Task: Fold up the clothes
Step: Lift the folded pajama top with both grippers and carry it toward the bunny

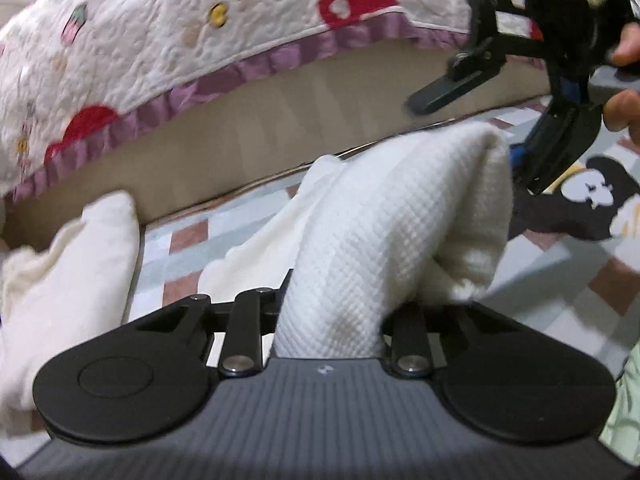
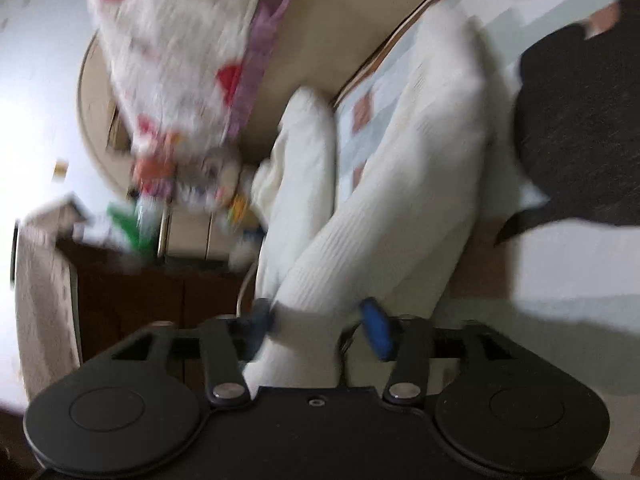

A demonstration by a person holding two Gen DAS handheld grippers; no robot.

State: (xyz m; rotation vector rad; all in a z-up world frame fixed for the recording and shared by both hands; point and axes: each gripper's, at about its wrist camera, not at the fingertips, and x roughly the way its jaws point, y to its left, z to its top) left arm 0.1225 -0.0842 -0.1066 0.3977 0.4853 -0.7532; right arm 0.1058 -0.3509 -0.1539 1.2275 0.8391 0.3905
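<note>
White knit garment (image 1: pixel 400 216) lifted over the patterned mat (image 1: pixel 560 304), clamped in the left gripper (image 1: pixel 332 312) near end and right gripper (image 2: pixel 316 320) far-right end, long axis spanning between them.

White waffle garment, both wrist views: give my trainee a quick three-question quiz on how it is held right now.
1. True or false: the left tool is shut on the white waffle garment.
2. In the right wrist view, what does the right tool pinch? A) the quilted blanket B) the same white garment C) nothing
3. Which edge trims the quilted blanket?

Key: 1 true; 2 B; 3 a purple ruffle.
</note>
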